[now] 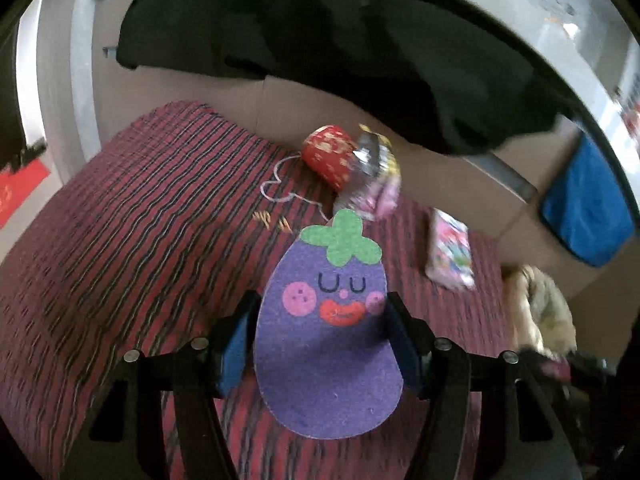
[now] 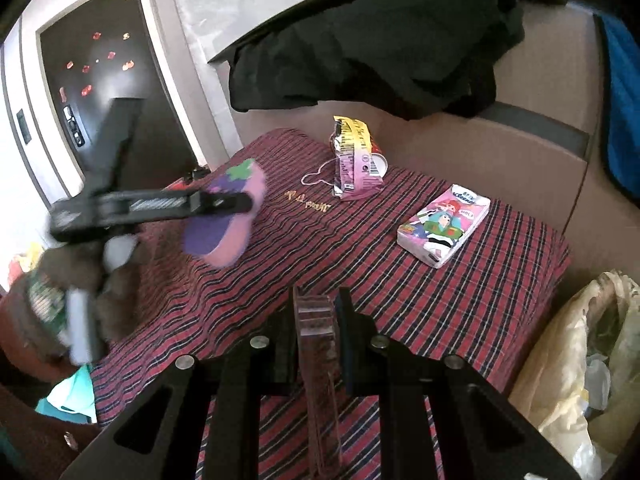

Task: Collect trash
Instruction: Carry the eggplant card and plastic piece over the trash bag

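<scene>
My left gripper (image 1: 323,302) is shut on a purple eggplant-shaped felt pad (image 1: 328,344) with a green top and a drawn face, and holds it above the cloth. In the right wrist view the same left gripper (image 2: 224,202) carries the eggplant pad (image 2: 224,220) over the table's left side. A clear plastic strip (image 2: 316,328) stands upright between the fingers of my right gripper (image 2: 320,298), which is shut on it. A crumpled snack wrapper (image 2: 352,160) leans on a tipped red cup (image 1: 328,156) at the table's far edge.
The table has a red plaid cloth (image 2: 440,300). A cartoon-printed tissue pack (image 2: 444,224) lies at the right, a white string loop (image 2: 320,174) near the wrapper. A yellowish trash bag (image 2: 580,360) stands past the right edge. A black cloth (image 2: 380,52) hangs behind.
</scene>
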{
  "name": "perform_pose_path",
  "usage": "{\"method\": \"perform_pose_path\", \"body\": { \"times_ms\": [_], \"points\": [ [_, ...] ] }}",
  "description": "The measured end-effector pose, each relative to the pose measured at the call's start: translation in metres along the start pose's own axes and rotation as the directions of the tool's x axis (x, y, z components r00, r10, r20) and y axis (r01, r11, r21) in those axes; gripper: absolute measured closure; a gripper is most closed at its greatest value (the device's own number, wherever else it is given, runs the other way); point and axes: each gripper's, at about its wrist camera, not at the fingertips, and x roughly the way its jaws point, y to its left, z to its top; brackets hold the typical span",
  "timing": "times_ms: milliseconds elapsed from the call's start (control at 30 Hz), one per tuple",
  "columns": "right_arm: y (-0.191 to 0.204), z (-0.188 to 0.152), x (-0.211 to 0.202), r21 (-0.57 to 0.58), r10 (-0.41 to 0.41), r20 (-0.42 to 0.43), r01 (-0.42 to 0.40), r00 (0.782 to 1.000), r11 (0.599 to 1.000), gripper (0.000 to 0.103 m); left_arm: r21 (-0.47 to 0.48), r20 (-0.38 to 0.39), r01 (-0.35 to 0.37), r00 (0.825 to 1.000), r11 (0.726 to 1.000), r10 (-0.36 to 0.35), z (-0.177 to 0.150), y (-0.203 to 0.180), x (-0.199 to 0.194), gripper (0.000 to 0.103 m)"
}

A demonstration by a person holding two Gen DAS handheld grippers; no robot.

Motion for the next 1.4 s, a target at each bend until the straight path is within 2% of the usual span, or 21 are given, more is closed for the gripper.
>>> {"method": "perform_pose_path", "body": {
  "times_ms": [167,267,467,600,733,900,1233,1400],
  "points": [
    [0.006,-0.01,-0.019,0.007,-0.036,0.025,0.036,0.999,0.999,0.088,0.044,0.063,0.015,0.998,0.999,-0.018,-0.037,-0.023,-0.041,0.04],
    [0.006,-0.017,-0.039,0.012,-0.074,0.061,0.073,0.995,0.997,0.088,0.077,0.091,0.046,0.995,0.996,-0.053,-0.056,-0.042,-0.055,0.04],
    [-0.017,-0.033,-0.089,0.058,-0.159,0.119,0.153,0.98,0.986,0.088,0.194,0.133,0.086,0.985,0.977,-0.113,-0.071,-0.11,-0.071,0.04],
    [-0.045,-0.045,-0.124,0.106,-0.233,0.165,0.217,0.959,0.97,0.088,0.249,0.107,0.134,0.98,0.959,-0.165,-0.074,-0.156,-0.061,0.04],
    [-0.077,-0.059,-0.155,0.17,-0.31,0.196,0.28,0.93,0.945,0.088,0.294,0.095,0.194,0.968,0.936,-0.23,-0.078,-0.203,-0.047,0.04],
    [-0.114,-0.074,-0.18,0.233,-0.392,0.208,0.344,0.896,0.91,0.088,0.325,0.083,0.228,0.96,0.918,-0.268,-0.078,-0.247,-0.023,0.04],
    [-0.167,-0.081,-0.193,0.311,-0.448,0.209,0.375,0.869,0.873,0.088,0.362,0.047,0.258,0.955,0.896,-0.294,-0.073,-0.3,0.018,0.04],
    [-0.173,-0.08,-0.194,0.307,-0.472,0.221,0.399,0.853,0.864,0.088,0.375,0.081,0.236,0.955,0.896,-0.285,-0.075,-0.308,0.023,0.04]
  ]
}}
